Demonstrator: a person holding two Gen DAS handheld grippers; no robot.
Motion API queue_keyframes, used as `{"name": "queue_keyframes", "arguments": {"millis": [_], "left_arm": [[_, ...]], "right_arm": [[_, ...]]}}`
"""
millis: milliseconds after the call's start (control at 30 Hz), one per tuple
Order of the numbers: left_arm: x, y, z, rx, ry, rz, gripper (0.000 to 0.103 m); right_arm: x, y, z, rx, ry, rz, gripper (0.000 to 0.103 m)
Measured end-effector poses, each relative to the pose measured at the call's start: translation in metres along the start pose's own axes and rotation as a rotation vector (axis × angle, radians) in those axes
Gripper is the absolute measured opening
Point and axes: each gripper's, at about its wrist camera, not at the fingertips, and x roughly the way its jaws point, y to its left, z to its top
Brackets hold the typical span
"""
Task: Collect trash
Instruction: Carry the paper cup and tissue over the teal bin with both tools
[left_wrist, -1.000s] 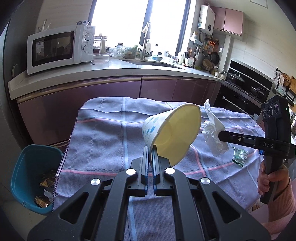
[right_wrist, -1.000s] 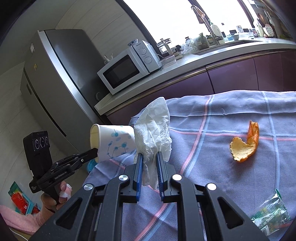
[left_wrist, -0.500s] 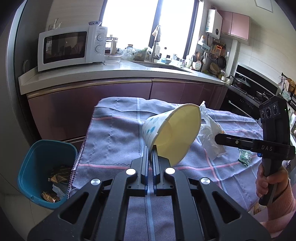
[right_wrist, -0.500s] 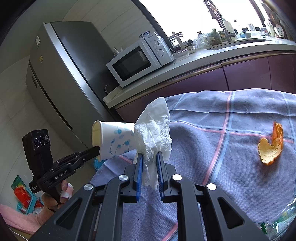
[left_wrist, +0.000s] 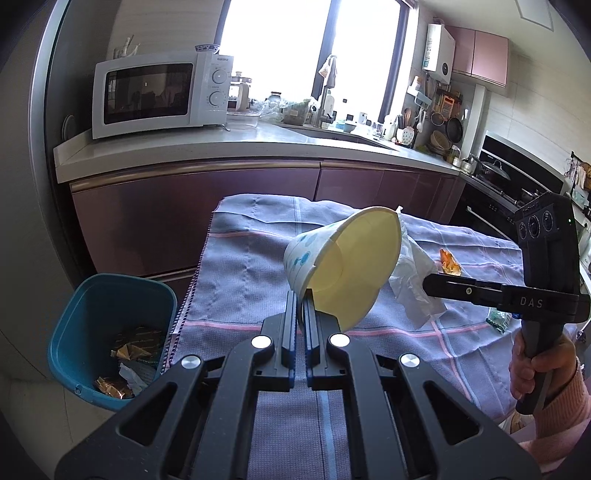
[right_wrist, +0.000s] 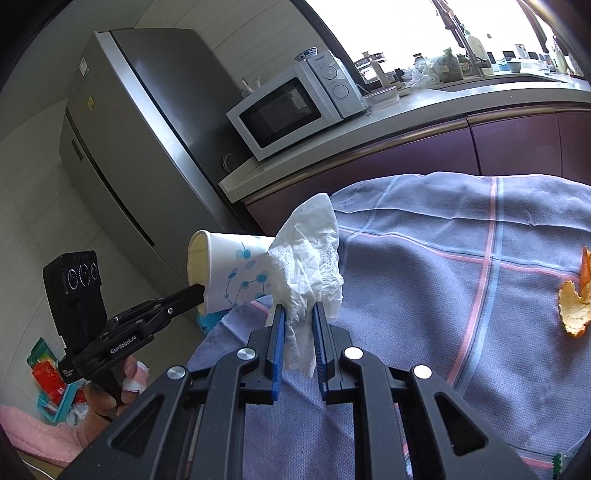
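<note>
The left gripper (left_wrist: 300, 308) was clamped on the rim of a white paper cup with blue dots (left_wrist: 332, 266), which lay tilted on its side in the air, its pale yellow inside facing back toward the gripper. The right gripper (right_wrist: 298, 317) was clamped on a crumpled white paper tissue (right_wrist: 308, 266), held up just beside the cup and to the right of it. Both were carried above a desk covered with a lilac checked cloth (left_wrist: 240, 266). Below and to the left of the left gripper, on the floor just past the desk's edge, stood a teal plastic bin (left_wrist: 88, 306) with wrappers already in it. To the right of the right gripper, well apart from it, an orange peel (right_wrist: 574, 306) lay on the cloth. A small green wrapper (left_wrist: 498, 317) lay under the right gripper's body in the left wrist view.
</note>
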Motion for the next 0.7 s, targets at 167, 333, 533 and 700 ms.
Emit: {"name": "queue_keyframes", "arguments": {"millis": [167, 333, 533, 700], "left_arm": [[-0.004, 0.008, -0.003, -0.014, -0.005, 0.013, 0.004], [-0.009, 0.019, -0.005, -0.031, -0.011, 0.03, 0.004], [-0.017, 0.031, -0.007, -0.05, -0.019, 0.056, 0.004], [-0.022, 0.041, -0.009, -0.065, -0.022, 0.078, 0.004]], "right_arm": [[0.011, 0.008, 0.001, -0.014, 0.017, 0.011, 0.014], [0.021, 0.016, 0.003, -0.03, 0.031, 0.025, 0.014], [0.034, 0.024, 0.006, -0.046, 0.046, 0.041, 0.014], [0.044, 0.033, 0.008, -0.061, 0.061, 0.054, 0.014]]}}
